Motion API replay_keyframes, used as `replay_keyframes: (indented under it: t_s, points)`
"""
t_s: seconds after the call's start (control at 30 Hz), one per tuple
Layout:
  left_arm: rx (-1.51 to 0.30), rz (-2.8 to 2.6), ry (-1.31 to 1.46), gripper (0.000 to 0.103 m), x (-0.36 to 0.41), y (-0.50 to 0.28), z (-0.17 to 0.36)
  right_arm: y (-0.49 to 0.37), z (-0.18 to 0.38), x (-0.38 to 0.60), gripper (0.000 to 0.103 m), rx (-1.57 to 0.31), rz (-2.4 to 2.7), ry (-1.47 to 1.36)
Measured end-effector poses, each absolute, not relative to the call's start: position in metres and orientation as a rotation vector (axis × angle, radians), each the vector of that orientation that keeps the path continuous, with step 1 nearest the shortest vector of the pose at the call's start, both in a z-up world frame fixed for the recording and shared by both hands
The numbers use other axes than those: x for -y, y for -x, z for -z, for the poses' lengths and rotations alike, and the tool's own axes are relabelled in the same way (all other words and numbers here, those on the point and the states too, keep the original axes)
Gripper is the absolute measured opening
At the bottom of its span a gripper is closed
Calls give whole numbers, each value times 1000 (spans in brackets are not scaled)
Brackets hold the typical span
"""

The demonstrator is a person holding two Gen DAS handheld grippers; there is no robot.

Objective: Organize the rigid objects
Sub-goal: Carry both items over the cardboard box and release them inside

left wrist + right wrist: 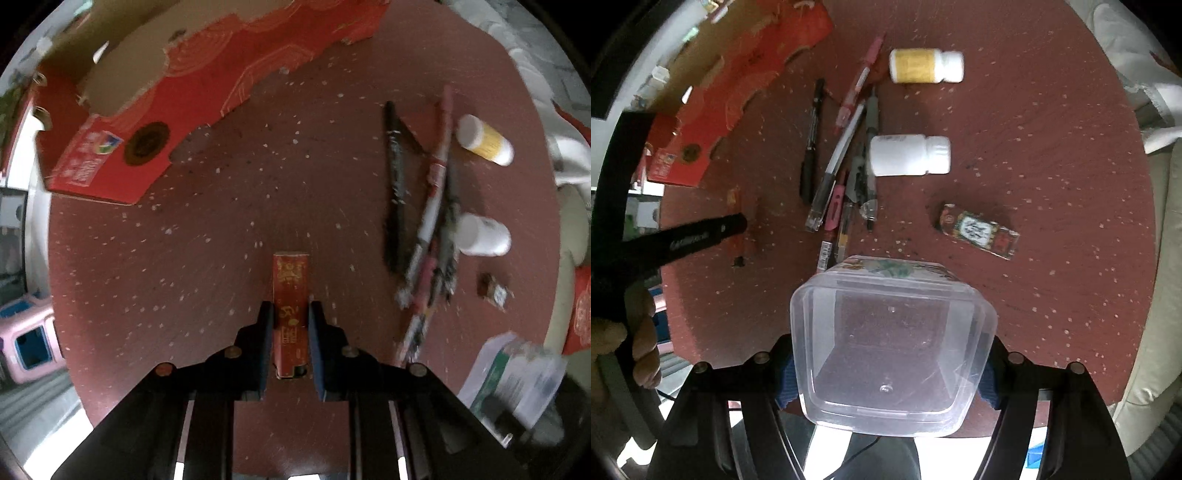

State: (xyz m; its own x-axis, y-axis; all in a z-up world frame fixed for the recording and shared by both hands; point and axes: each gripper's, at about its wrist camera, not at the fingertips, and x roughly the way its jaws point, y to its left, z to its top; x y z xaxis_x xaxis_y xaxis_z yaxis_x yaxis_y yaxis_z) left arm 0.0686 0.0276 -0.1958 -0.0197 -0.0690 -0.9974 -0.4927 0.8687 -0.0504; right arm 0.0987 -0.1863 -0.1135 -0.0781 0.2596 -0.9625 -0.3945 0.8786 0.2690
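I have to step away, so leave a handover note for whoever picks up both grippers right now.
Left gripper: shut on the small red box, low over the red table.
Right gripper: shut on the clear plastic container, which looks empty.
On the table: the pens in a loose pile, the yellow-label bottle and white bottle lying on their sides, a patterned small box.
Done: nothing in the container yet.
Left: probably load everything.

Blurred pens (424,236); cardboard box (207,74) cut off
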Motion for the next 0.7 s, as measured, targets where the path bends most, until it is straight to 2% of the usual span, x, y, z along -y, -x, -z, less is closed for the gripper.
replay_keyframes:
  t_s: [0.37, 0.7]
  points:
    - [-1477, -360, 381, 20, 4, -28, 131, -94, 91, 221, 75, -1520, -598, -26]
    - [-1366, -468, 418, 20, -45, -3, 82, -95, 61, 189, 75, -1448, -674, 2]
